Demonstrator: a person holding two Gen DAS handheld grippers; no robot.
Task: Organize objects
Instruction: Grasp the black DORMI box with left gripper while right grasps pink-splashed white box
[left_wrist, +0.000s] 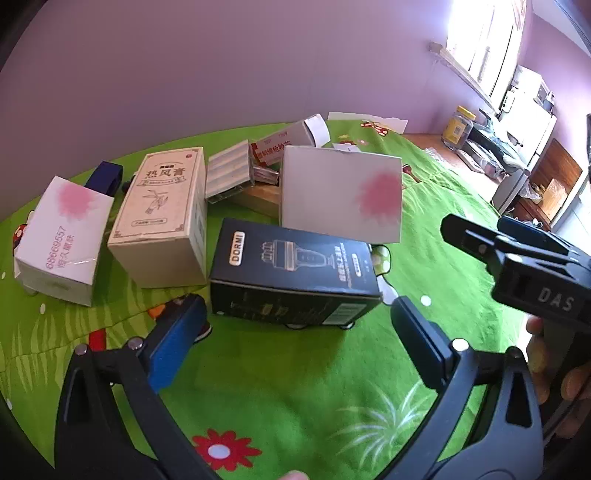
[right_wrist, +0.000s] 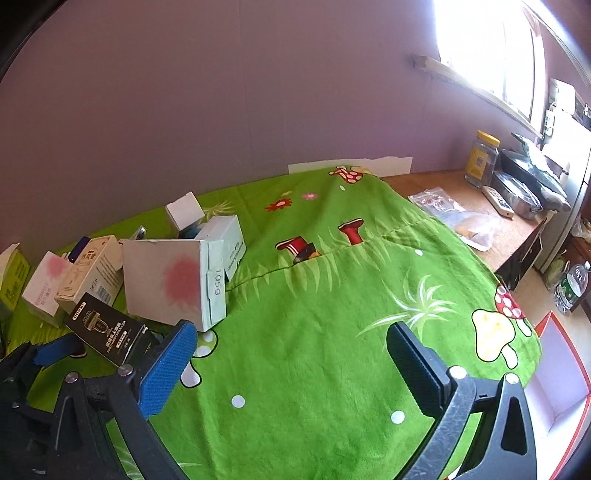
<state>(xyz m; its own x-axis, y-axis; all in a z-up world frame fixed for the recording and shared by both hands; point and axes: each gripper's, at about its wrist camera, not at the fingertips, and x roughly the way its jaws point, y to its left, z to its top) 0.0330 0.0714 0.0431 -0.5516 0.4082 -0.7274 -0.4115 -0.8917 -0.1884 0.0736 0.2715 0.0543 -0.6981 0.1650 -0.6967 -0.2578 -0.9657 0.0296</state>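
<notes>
**Desk:** What have you got on the left side?

**Me:** My left gripper (left_wrist: 295, 328) is spread wide with nothing in it, hovering low over the green cloth (left_wrist: 295, 398). Dead ahead, just past the fingertips and lined up with the gap between them, lies the black DORMI box (left_wrist: 295, 269) on its side (barcode end facing me). I can't tell whether the fingertips touch it.

**Desk:** And around it?

**Me:** Ahead and to the left stands the beige box (left_wrist: 162, 218), and further left the small white box (left_wrist: 61, 236) with a pink smudge and purple digits. Beyond the black one, slightly right, a large white box (left_wrist: 340, 192) stands upright, close behind it. A clear plastic case (left_wrist: 229, 170) leans further back between the beige and the large white.

**Desk:** Right side?

**Me:** My right gripper (right_wrist: 291, 354) is also wide open and holding nothing, over bare cloth. Everything sits off to its left: the large white box ahead-left, the black box near its left finger. Far right, a yellow-lidded jar (right_wrist: 480, 158) on the wooden tabletop (right_wrist: 458, 192).
</notes>
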